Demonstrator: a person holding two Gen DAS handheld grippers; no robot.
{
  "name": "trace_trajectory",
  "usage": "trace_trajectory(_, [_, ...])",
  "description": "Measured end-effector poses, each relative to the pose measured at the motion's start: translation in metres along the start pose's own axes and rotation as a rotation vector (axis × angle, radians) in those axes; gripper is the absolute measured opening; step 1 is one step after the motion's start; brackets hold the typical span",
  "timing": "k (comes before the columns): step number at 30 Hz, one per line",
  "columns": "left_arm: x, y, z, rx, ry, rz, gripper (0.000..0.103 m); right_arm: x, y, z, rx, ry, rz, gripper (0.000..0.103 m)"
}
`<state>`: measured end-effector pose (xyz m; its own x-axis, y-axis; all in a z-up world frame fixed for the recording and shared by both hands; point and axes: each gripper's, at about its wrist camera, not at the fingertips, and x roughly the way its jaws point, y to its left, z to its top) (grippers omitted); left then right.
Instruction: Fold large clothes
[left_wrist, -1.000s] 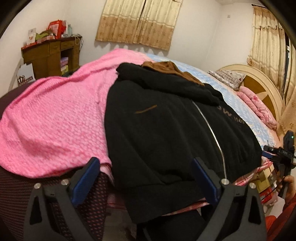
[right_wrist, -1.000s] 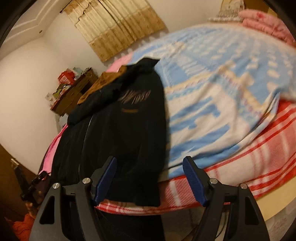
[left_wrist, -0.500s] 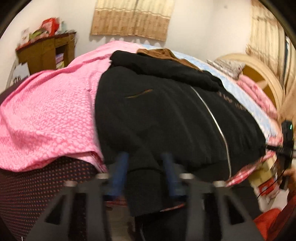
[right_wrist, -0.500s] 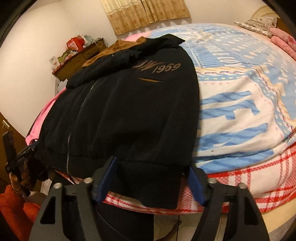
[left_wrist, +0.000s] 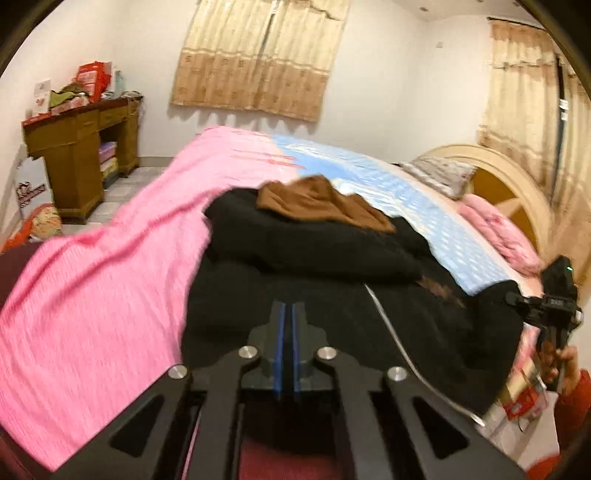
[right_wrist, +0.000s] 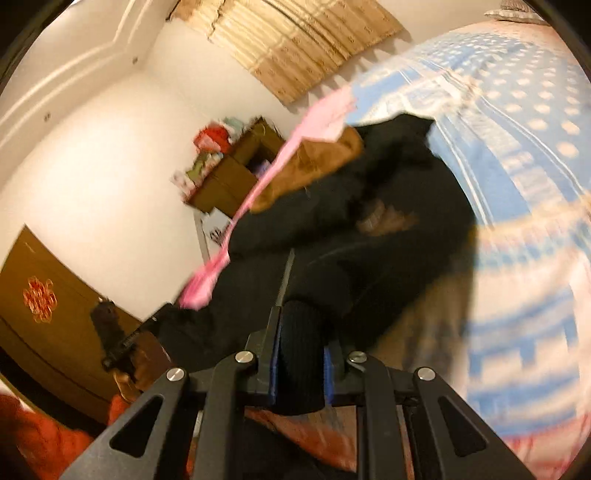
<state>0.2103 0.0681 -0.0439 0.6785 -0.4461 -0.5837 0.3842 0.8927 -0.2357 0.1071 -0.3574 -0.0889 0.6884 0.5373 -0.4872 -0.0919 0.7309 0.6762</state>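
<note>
Left wrist view: the bed (left_wrist: 388, 184) fills the room's middle, with a pink blanket (left_wrist: 110, 277) over its near-left side and a blue patterned sheet (left_wrist: 369, 181) toward the headboard (left_wrist: 517, 192). On it lies the black jacket (left_wrist: 314, 258), zip (left_wrist: 388, 325) uppermost, brown hood lining (left_wrist: 317, 201) at the far end. Its sleeves look already laid across the chest, though blur keeps that from being certain. The lower body is bunched and lifted off the bed edge toward the cameras, so I judge the bottom-to-top fold has only begun; the hem has not been carried up to the collar, and any later halving and smoothing are left.

The desk (left_wrist: 77, 155) and curtains (left_wrist: 258, 55) stand well apart from the work.

The left gripper (left_wrist: 287, 314) has just closed; its blue pads stand pressed together with almost no gap. Black cloth lies right behind the tips, but no fabric shows between them, so whether it has the hem I cannot tell.

In the right wrist view the right gripper (right_wrist: 299, 332) has also just been closing, and a thick ribbed roll of hem (right_wrist: 301, 354) is pinched between its pads. The person's other hand (right_wrist: 127, 373) shows at lower left.
</note>
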Motion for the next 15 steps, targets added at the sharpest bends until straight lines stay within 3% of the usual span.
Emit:
trace_trajectory(3, [0.028, 0.016, 0.025, -0.058, 0.021, 0.039, 0.002, 0.033, -0.015, 0.027, 0.067, -0.012, -0.002, 0.018])
trace_trajectory(5, [0.044, 0.028, 0.039, -0.073, 0.048, 0.106, 0.002, 0.059, -0.021, 0.041, 0.078, -0.009, -0.038, 0.018])
trace_trajectory(7, [0.039, 0.032, 0.047, -0.072, 0.036, 0.096, 0.002, 0.085, -0.024, 0.05, 0.073, 0.004, -0.098, 0.018])
trace_trajectory(9, [0.022, 0.037, 0.049, -0.049, 0.017, 0.066, 0.012, 0.113, -0.036, 0.059, 0.103, 0.022, -0.148, 0.018])
trace_trajectory(13, [-0.02, 0.047, 0.037, 0.039, -0.043, 0.133, 0.07, 0.139, -0.051, 0.067, 0.111, 0.0, -0.213, 0.017])
trace_trajectory(15, [-0.042, 0.053, 0.022, 0.077, -0.062, 0.128, 0.077, 0.141, -0.053, 0.066, 0.103, -0.014, -0.224, 0.017])
